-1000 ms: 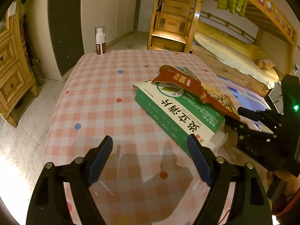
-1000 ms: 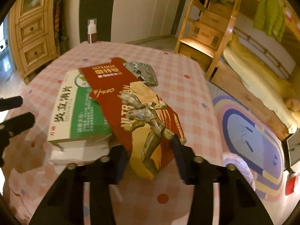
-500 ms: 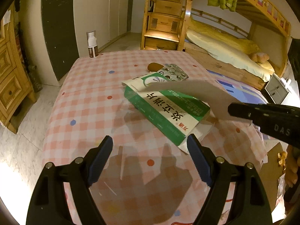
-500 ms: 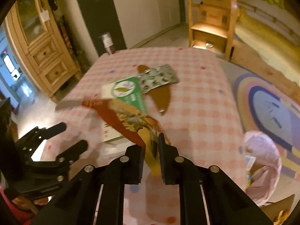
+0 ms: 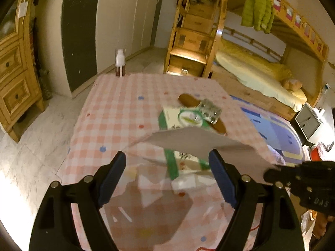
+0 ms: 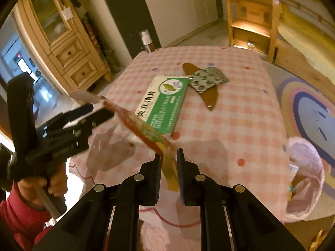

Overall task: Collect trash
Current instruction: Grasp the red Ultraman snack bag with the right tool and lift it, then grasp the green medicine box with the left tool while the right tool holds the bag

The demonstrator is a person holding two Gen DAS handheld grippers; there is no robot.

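Observation:
A red snack wrapper [image 6: 138, 125] hangs above the pink checked table [image 6: 240, 125], and my right gripper [image 6: 169, 156] is shut on its lower end. In the left wrist view the wrapper's silvery underside [image 5: 194, 140] stretches across from my right gripper [image 5: 270, 174] at the right. My left gripper [image 5: 166, 156] is open and holds nothing; it hovers over the near table edge, just under the wrapper's far tip, and shows in the right wrist view as the left gripper [image 6: 98, 113]. A green medicine box [image 6: 165, 106] lies on the table, with a blister pack [image 6: 207, 78] and a brown strip [image 6: 209, 98] beyond it.
A spray bottle [image 5: 120, 65] stands at the table's far edge. A pink plastic bag [image 6: 303, 167] with some litter in it sits on the floor to the table's right. A wooden cabinet [image 6: 69, 48] stands at the left, and a bunk bed with a ladder [image 5: 194, 37] behind.
My right gripper closed on the red wrapper and lifted it off the green box, swinging it up and left. The left gripper rose a little and stayed open.

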